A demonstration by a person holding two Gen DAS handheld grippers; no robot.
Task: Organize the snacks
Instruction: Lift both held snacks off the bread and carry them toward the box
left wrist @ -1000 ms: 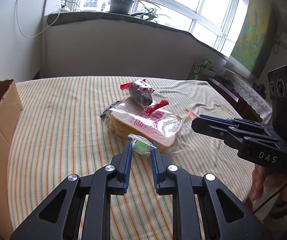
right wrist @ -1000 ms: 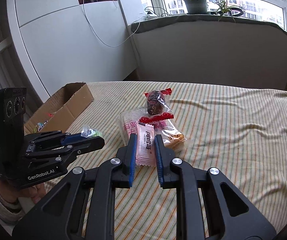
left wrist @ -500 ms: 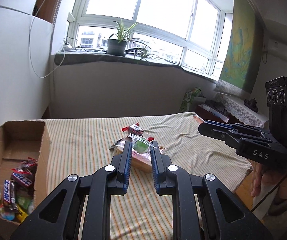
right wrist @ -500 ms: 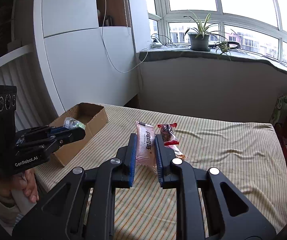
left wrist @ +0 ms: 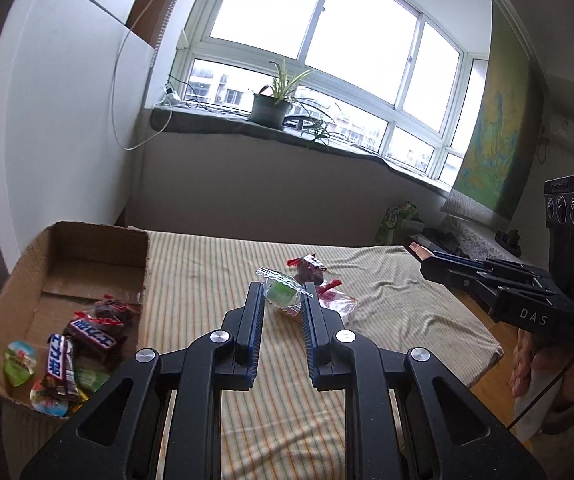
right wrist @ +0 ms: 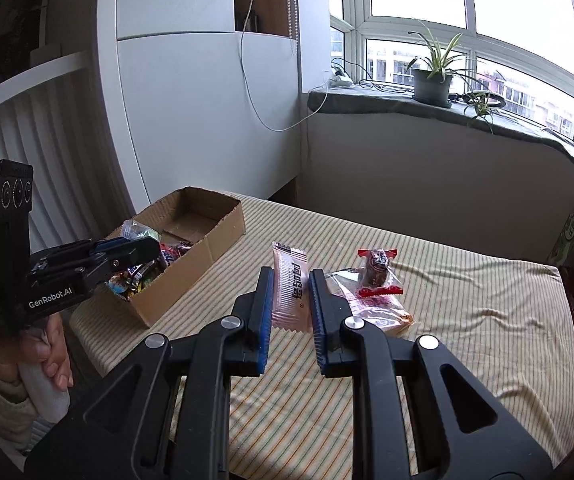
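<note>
Two snacks are up off the striped tabletop (right wrist: 467, 320), one in each gripper. The right gripper (right wrist: 291, 300) has its jaws closed on a pink wafer packet (right wrist: 290, 286), centre of the right wrist view. The packet stands nearly upright, long axis running up and down the frame, top end tipped slightly to the upper left; dark characters run lengthwise down its face, too small to read. The left gripper (left wrist: 283, 300) has its jaws closed on a clear-wrapped green candy (left wrist: 282, 291), centre of the left wrist view, its crimped wrapper ends sticking out to the upper left and lower right.

On the tabletop, right of centre in both views, lie a clear bread bag (right wrist: 371, 308) with red print and, resting on its far end, a dark candy in red-edged wrap (right wrist: 378, 270).

A cardboard box (left wrist: 83, 256) sits at the left edge of the tabletop, long axis running away from the cameras. Its near end holds a heap of snacks (left wrist: 71, 352); two bars show white characters on blue, not legible.

In the right wrist view the left gripper's body at lower left reads "GenRobot.AI", with a hand (right wrist: 43, 356) below it. In the left wrist view the right gripper at right reads "DAS".
</note>
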